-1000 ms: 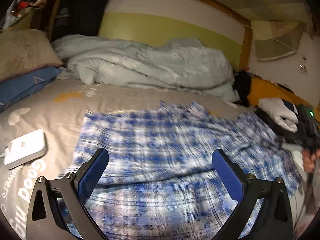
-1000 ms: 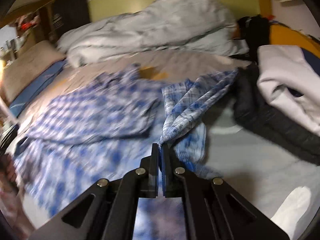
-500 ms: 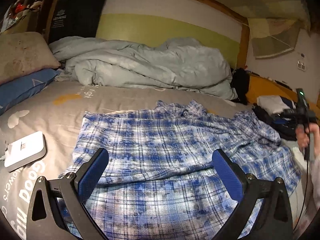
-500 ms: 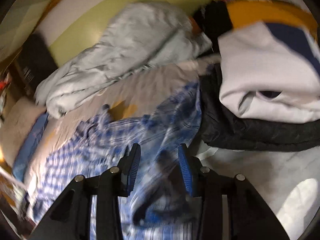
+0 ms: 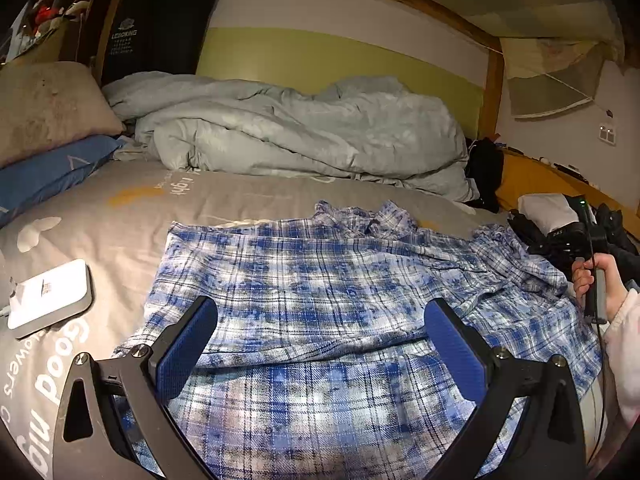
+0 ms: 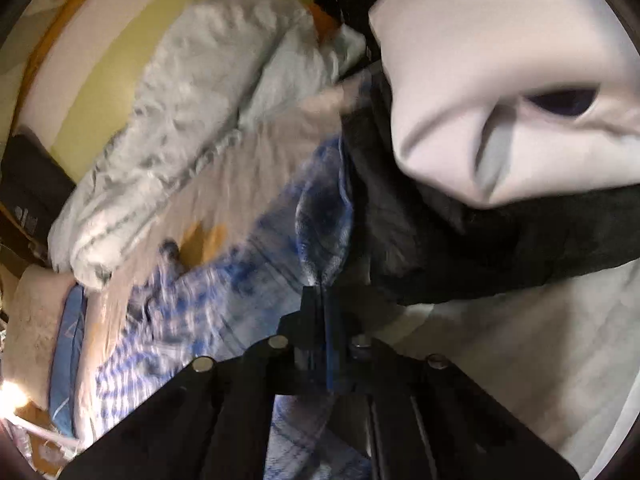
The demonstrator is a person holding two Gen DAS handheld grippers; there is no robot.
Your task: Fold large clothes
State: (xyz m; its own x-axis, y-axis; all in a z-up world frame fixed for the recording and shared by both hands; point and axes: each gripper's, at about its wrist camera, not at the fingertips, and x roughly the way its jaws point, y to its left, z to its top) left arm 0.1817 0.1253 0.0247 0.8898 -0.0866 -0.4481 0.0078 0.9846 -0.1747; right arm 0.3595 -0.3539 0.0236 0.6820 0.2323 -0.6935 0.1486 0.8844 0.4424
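Note:
A blue and white plaid shirt [image 5: 320,280] lies spread on the grey bed sheet [image 5: 120,216], its collar toward the duvet. My left gripper [image 5: 320,340] hovers low over the shirt's near part, jaws wide open with nothing between them. In the right wrist view the right gripper [image 6: 322,300] is shut, and a blurred fold of the plaid shirt [image 6: 324,232] comes up out of its tips, right beside a dark garment [image 6: 440,248]. The left wrist view shows a hand [image 5: 600,280] holding that gripper at the shirt's right edge.
A crumpled pale duvet [image 5: 300,132] fills the back of the bed. Pillows [image 5: 44,120] are stacked at the left, and a white flat box [image 5: 48,296] lies near the left edge. White clothing [image 6: 500,100] sits on the dark garment at the right.
The right gripper let go of the raised sleeve, opened, rolled and moved toward the dark clothes, then shut on a fold of the shirt. The left gripper stayed put.

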